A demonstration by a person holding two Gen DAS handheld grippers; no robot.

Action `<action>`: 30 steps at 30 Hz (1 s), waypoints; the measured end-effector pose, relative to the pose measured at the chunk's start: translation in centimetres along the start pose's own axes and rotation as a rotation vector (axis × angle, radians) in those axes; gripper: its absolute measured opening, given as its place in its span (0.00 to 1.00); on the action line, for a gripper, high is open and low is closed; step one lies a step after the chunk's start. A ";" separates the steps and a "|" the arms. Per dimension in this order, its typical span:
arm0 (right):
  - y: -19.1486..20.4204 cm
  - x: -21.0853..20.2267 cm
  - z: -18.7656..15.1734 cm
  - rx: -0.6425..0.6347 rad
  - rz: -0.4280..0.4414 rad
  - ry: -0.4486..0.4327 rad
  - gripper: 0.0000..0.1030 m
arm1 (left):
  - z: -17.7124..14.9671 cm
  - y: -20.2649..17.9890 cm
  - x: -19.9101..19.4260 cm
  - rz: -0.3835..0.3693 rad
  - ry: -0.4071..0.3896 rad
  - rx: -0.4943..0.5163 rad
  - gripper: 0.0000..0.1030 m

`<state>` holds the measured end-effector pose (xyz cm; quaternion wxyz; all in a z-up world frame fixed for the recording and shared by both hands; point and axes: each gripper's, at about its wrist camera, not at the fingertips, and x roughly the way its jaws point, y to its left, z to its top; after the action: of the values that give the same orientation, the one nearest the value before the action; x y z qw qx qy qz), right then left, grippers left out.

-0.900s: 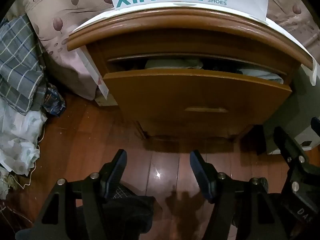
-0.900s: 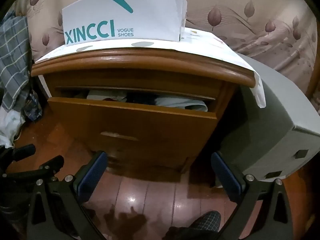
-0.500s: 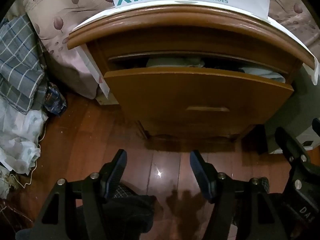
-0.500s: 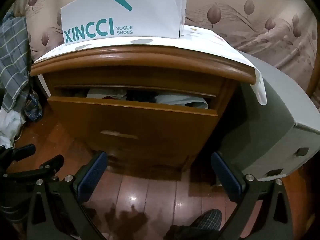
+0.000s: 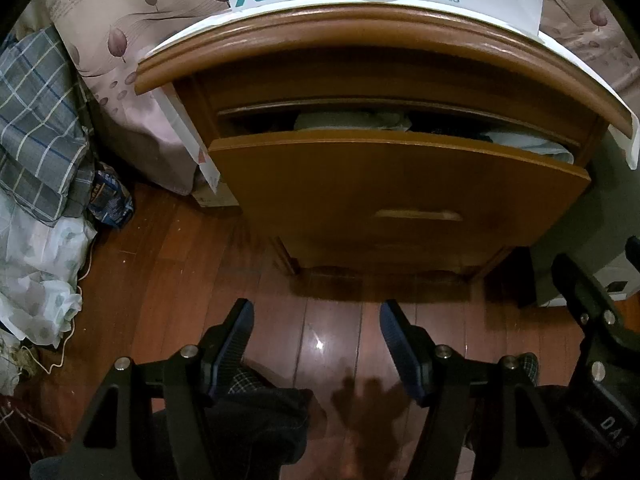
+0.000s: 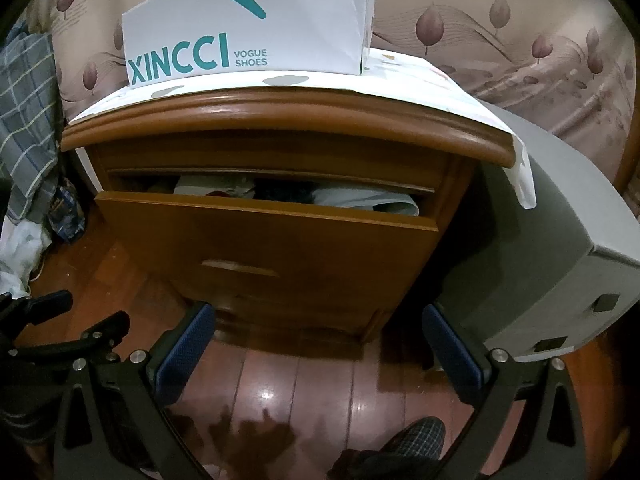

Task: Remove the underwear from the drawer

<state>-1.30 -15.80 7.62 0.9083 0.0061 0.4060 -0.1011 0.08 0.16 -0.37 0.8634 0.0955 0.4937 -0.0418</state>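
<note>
A wooden nightstand's drawer (image 5: 400,192) (image 6: 272,248) is pulled partly out. Folded pale clothes (image 5: 352,122) (image 6: 216,188) and a dark garment (image 6: 284,194) show in the gap above its front; which is underwear I cannot tell. Another pale folded piece (image 5: 532,144) (image 6: 372,202) lies at the drawer's right end. My left gripper (image 5: 316,332) hangs open over the wood floor, short of the drawer front, nothing between its fingers. My right gripper (image 6: 316,336) is open wide, also low before the drawer, empty.
A white XINCCI shoe box (image 6: 248,28) stands on the nightstand top (image 6: 280,120). A grey box (image 6: 560,264) stands right of the nightstand. Plaid cloth (image 5: 36,120) and white bags (image 5: 36,280) are piled on the left. A person's plaid-clad leg (image 6: 416,440) is below.
Both views have crept slightly closer to the nightstand; the drawer and both grippers' openings look the same.
</note>
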 end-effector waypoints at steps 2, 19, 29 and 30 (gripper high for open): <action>0.1 0.0 0.0 0.001 0.003 -0.001 0.99 | 0.1 -0.1 0.2 -0.003 0.003 -0.001 0.65; 0.1 0.1 -0.2 0.009 0.021 0.011 0.99 | 0.2 -0.2 0.6 -0.001 0.019 -0.008 0.65; 0.5 -0.1 -0.2 -0.011 0.017 0.003 0.99 | 0.1 0.1 0.6 -0.010 0.027 -0.013 0.65; 0.5 -0.1 -0.2 -0.010 0.019 0.003 0.99 | 0.0 0.0 0.5 -0.009 0.027 -0.012 0.65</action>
<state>-1.43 -15.25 7.47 0.9086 0.0057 0.4077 -0.0907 0.39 0.21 -0.81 0.8570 0.0884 0.5060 -0.0415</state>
